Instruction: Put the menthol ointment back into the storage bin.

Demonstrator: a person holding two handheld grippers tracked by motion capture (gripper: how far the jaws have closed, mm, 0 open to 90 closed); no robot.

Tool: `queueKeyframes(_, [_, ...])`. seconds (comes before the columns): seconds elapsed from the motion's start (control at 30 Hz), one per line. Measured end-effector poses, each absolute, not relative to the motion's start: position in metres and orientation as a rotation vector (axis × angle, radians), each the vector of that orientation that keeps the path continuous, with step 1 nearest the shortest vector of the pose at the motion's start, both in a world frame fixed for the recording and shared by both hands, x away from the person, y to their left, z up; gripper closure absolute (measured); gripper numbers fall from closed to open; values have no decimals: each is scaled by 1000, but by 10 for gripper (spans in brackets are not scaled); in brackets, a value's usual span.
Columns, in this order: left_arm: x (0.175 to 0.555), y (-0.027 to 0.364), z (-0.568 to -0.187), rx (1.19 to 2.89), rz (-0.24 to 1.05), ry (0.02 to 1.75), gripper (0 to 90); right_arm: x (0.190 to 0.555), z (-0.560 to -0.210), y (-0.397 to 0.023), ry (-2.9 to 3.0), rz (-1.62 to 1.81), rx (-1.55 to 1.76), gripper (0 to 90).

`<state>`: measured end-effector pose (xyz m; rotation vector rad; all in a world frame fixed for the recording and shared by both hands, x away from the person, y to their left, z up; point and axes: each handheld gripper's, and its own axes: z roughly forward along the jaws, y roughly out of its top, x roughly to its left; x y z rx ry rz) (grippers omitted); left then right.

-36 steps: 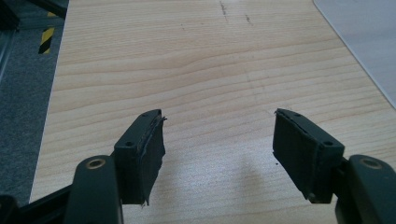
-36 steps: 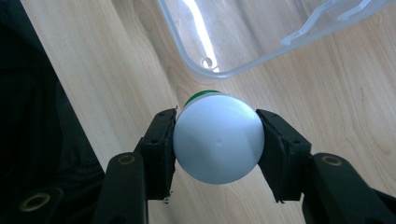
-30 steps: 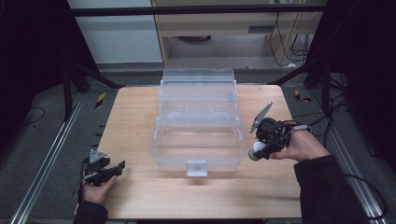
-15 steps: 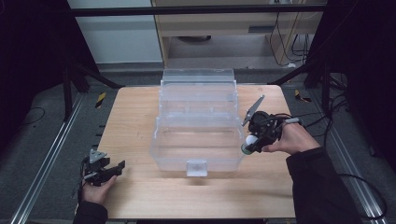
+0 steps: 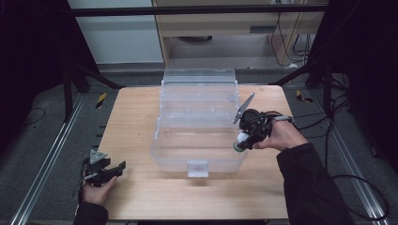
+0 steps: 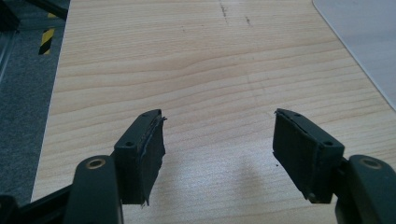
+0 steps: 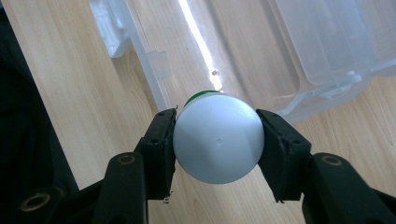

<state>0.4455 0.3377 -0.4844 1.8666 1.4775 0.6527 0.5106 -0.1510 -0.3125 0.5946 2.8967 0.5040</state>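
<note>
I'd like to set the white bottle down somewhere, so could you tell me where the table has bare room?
Bare wood lies left of the clear box, between it and the left gripper, and along the front edge of the table. It is tight at the right, where the right gripper holds the bottle.

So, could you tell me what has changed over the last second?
The right gripper, still shut on the white bottle, has moved left to the right edge of the clear box. The left gripper stayed put with its jaws open, and the box has not moved.

A light wooden table (image 5: 141,122) carries 1 clear plastic box (image 5: 197,126), lid open, near its middle.
</note>
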Motion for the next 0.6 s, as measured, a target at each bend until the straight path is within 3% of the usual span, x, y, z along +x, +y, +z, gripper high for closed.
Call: queueKeyframes(0.6, [445, 338, -484, 1866, 655, 1475, 333, 520, -344, -138, 2909, 470, 610, 503])
